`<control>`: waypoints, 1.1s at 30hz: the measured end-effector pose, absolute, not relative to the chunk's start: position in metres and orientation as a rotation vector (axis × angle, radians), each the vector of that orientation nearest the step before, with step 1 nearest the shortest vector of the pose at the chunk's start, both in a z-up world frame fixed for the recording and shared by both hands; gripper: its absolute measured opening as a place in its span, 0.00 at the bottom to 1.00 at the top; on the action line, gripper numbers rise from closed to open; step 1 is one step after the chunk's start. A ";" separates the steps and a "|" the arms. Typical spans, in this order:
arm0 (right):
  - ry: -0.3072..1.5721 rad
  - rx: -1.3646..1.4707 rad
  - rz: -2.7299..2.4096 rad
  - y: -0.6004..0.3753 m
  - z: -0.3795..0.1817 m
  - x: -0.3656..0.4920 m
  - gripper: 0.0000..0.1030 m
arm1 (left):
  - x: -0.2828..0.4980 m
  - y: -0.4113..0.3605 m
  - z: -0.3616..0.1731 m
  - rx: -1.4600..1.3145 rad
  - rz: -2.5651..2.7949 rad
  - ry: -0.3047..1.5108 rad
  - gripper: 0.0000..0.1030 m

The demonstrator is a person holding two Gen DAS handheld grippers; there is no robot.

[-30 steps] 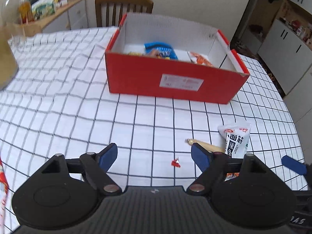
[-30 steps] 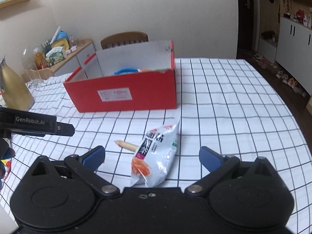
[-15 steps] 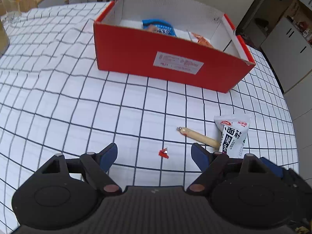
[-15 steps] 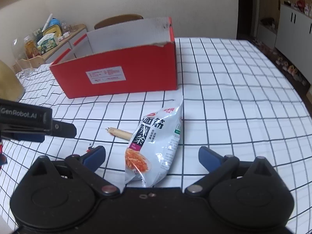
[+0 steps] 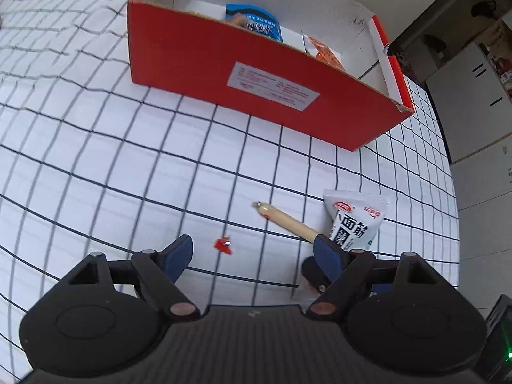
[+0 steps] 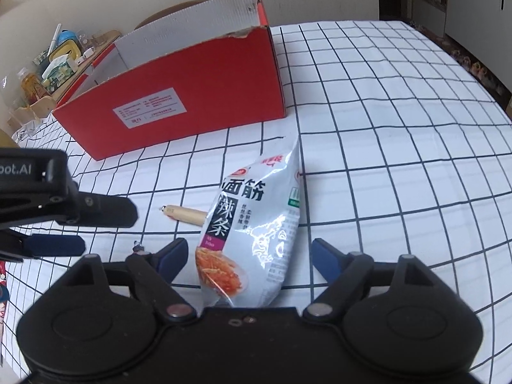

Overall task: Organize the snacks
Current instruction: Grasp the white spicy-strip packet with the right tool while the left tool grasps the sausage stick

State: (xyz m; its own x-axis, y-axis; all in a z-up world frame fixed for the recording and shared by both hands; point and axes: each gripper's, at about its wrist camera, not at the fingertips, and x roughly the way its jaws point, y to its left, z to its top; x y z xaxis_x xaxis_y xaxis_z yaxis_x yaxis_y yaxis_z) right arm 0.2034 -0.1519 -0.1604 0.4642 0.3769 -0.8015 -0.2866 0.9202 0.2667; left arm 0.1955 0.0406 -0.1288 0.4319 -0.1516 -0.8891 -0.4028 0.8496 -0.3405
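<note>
A red cardboard box (image 5: 256,73) stands on the checked tablecloth with a blue packet (image 5: 256,22) and an orange packet (image 5: 323,51) inside; it also shows in the right wrist view (image 6: 179,102). A white spicy-strip snack bag (image 6: 256,233) lies between the open fingers of my right gripper (image 6: 248,256); it also shows in the left wrist view (image 5: 355,224). A tan sausage stick (image 5: 288,220) lies beside the bag, also in the right wrist view (image 6: 185,216). My left gripper (image 5: 252,252) is open and empty above the cloth, near the sausage and a red scrap (image 5: 224,244).
The left gripper's body (image 6: 48,198) sits at the left of the right wrist view. A side cabinet with bottles and packets (image 6: 54,70) and a chair back stand behind the table. White cupboards (image 5: 473,89) are at the right. The table edge runs close on the right.
Both grippers have moved forward and lower. The snack bag now sits deeper between my right fingers. The left gripper has come closer to the sausage stick and the red scrap.
</note>
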 end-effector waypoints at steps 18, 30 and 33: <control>1.005 0.067 0.414 -0.160 -0.157 0.198 0.55 | 0.207 0.035 -0.146 -0.837 0.132 1.148 0.79; 0.958 0.089 0.386 -0.202 -0.150 0.184 0.54 | 0.225 0.012 -0.145 -0.786 0.123 1.150 0.60; 0.951 0.092 0.387 -0.203 -0.149 0.183 0.54 | 0.231 0.007 -0.145 -0.744 0.157 1.150 0.49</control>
